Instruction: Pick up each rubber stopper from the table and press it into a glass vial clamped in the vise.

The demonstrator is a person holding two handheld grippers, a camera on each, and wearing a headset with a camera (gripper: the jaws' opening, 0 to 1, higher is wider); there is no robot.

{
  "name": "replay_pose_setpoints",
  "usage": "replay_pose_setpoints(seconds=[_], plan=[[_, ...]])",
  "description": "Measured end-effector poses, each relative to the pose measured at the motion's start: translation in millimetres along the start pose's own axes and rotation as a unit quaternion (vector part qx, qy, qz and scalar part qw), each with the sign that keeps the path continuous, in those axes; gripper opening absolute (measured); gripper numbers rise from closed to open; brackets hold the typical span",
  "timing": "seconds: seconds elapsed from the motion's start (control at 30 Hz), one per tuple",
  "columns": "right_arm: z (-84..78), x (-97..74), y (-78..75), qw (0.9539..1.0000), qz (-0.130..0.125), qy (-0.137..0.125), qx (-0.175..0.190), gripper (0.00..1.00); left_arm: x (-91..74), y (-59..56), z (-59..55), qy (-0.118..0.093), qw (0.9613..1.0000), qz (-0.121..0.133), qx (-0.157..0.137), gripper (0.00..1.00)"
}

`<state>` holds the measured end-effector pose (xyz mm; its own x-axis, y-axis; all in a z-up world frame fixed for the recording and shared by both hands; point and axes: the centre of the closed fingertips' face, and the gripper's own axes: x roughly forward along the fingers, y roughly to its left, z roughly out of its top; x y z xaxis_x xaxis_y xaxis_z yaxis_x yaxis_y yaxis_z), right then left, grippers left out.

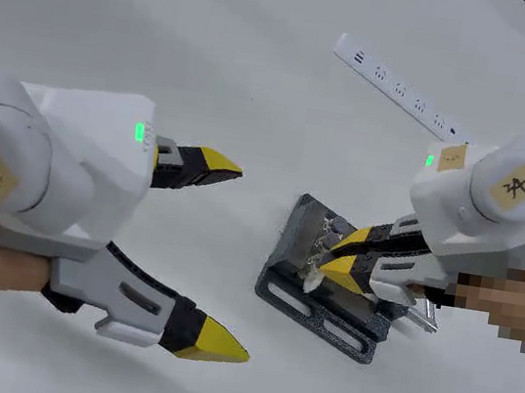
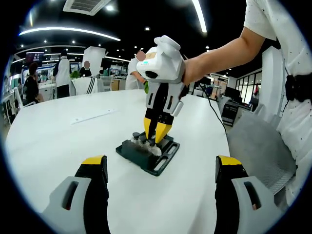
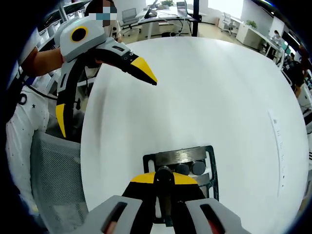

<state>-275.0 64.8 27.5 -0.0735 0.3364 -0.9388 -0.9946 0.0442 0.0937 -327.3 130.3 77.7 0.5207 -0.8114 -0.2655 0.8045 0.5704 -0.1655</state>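
Yellow stickers sit on the round backs of both your grippers. The one on your left gripper [image 1: 217, 254] has dark scribbled marks. The one on your right gripper [image 1: 343, 254] has one hand-drawn sign. I cannot read either. A small orange sticker [image 1: 452, 158] on the right one is too tiny to read. A green light [image 1: 139, 132] glows on the left one.

Your left gripper is closest to you. It hangs above the table [image 1: 218, 32], rolled onto its side, and its jaws are spread wide with nothing between them.

The table is white, smooth and round at the edge.

A bit farther out, your right arm [image 2: 229, 48] reaches in and tips the right gripper down at the dark vise [image 1: 320, 309]. Its jaws are pinched on a dark rubber stopper [image 3: 163, 172], right at the top of the vise. I cannot tell how deep the stopper sits. Two more dark round tops [image 3: 197, 167] stand in the vise just beside it.

Past the vise, a long white power strip [image 1: 398, 86] lies flat on the table.

A grey mesh chair [image 2: 263, 146] stands by the table. Far back is a big office with desks, people and long bright ceiling lights [image 2: 68, 31].
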Motion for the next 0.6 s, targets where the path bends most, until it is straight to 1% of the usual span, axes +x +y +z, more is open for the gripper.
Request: replay_pose_setpoints(seconds=[0.07, 0.13, 0.2, 0.27, 0.3, 0.4, 0.53, 0.6], plan=[[-0.4, 0.2, -0.4, 1.0, 0.002, 0.001, 0.007, 0.05, 0.5, 1.0, 0.6, -0.002, 1.0, 0.0, -0.002, 0.91], [-0.4, 0.2, 0.9, 1.0, 0.001, 0.006, 0.0, 0.04, 1.1, 1.9, 1.5, -0.003, 1.0, 0.001, -0.002, 0.91], [-0.4, 0.6, -0.2, 0.9999, 0.002, 0.009, 0.006, 0.04, 1.7, 2.1, 2.1, -0.004, 1.0, 0.001, -0.002, 0.91], [-0.6, 0.7, -1.4, 0.9995, 0.008, 0.009, 0.028, 0.04, 2.2, 2.1, 2.5, -0.004, 1.0, 0.001, -0.002, 0.91], [-0.8, 0.7, 2.3, 0.9983, 0.014, 0.004, 0.056, 0.04, 2.4, 2.1, 2.8, -0.004, 1.0, 0.0, -0.002, 0.91], [-1.0, 1.0, 0.4, 0.9969, 0.02, 0.002, 0.076, 0.04, 3.0, 1.6, 2.5, -0.004, 1.0, 0.0, -0.003, 0.91], [-0.3, 1.8, 2.0, 0.9973, 0.019, 0.009, 0.07, 0.04, 4.0, 0.6, 2.6, -0.003, 1.0, -0.001, -0.004, 0.9], [-0.5, 1.7, 0.6, 0.9969, 0.022, 0.01, 0.074, 0.03, 4.5, 0.2, 2.8, -0.003, 1.0, -0.002, -0.005, 0.9]])
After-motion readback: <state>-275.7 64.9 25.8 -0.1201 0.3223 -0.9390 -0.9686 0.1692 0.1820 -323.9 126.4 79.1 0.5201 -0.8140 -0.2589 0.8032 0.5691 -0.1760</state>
